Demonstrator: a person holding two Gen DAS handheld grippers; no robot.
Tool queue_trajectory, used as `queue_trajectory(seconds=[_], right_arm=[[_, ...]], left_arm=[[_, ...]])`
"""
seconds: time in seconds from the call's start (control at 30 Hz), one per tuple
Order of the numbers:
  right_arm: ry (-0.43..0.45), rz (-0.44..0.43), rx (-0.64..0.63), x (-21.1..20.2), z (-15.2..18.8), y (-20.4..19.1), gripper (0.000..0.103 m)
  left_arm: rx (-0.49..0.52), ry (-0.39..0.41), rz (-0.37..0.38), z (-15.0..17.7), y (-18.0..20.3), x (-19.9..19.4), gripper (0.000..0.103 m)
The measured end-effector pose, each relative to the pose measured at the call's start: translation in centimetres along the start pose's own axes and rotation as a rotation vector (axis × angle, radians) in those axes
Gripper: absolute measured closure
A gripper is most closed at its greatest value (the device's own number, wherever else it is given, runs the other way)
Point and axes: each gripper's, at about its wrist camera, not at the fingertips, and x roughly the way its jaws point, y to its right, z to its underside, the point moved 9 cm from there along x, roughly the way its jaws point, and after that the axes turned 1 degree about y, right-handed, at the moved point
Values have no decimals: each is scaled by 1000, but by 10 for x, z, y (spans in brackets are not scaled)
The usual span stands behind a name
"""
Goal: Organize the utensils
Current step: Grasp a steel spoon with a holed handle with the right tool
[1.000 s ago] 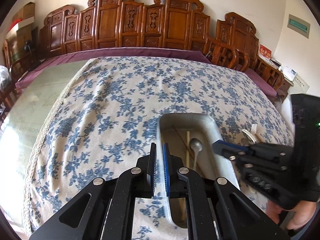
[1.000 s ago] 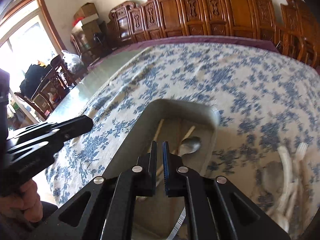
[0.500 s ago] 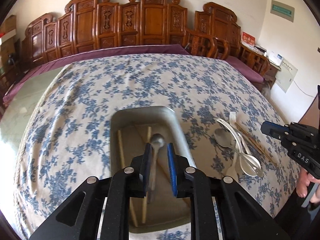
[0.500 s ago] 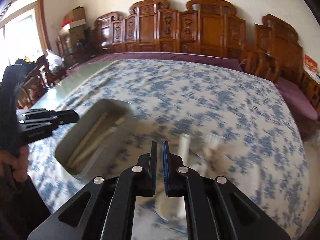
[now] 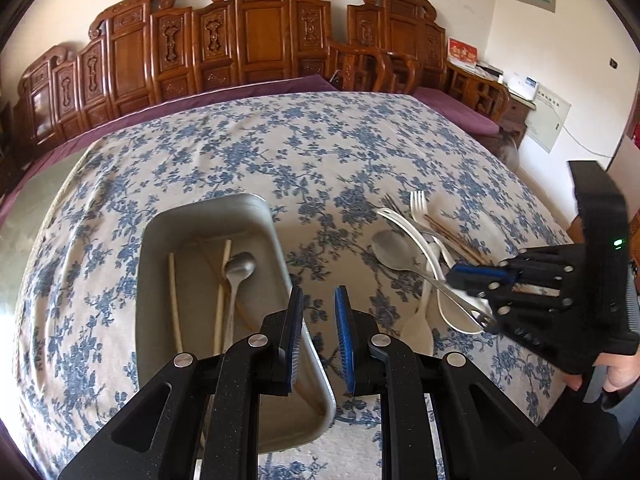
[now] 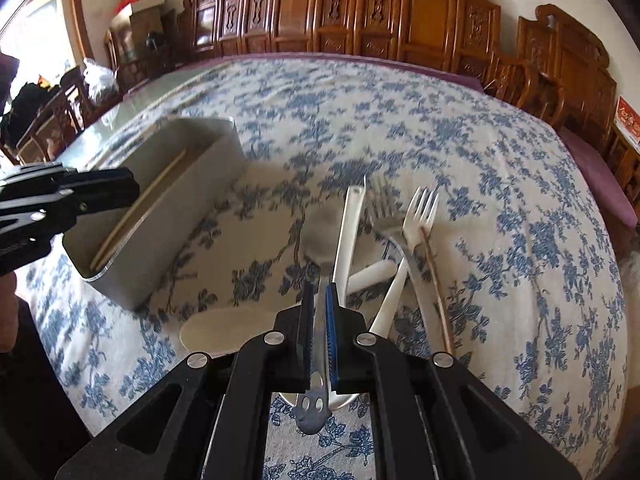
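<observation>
A grey tray (image 5: 208,208) holds pale chopsticks (image 5: 174,300) and a small metal spoon (image 5: 240,266). My left gripper (image 5: 319,292) hangs open over the tray's right rim, nothing between its pads. To the right lies a pile of utensils: a larger metal spoon (image 5: 390,248), a white fork (image 6: 420,212), a metal fork (image 6: 384,208), a white spoon (image 6: 352,220) and a brown chopstick (image 6: 436,292). My right gripper (image 6: 320,286) is shut on the larger metal spoon's handle (image 6: 312,412), whose pierced end sticks out behind the pads. The tray (image 6: 180,216) sits left of it.
A blue-flowered cloth (image 5: 280,148) covers the table, and bare glass (image 5: 24,216) shows at its left. Carved wooden chairs (image 5: 260,40) line the far side. The table's right edge (image 5: 560,232) lies close to the pile. A hand (image 5: 616,376) holds the right gripper.
Both grippers swung right, away from the tray toward the loose pile. The right one came down onto the metal spoon's handle and now grips it. The left jaws parted a little.
</observation>
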Motion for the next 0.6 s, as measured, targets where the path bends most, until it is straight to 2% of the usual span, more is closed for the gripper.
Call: queue_trajectory(seconds=[0.23,0.33,0.6], right_arm=[[-55,7,-8,11,10,-3,94],[-64,6,-16,14,7,-6,88],[-92,12,30,31,-9,3,87]], left_arm=[[6,-5,8,1,3,0,88],[6,-3,7,1,2,0,88],[4,-3,1,0,0,-1,88]])
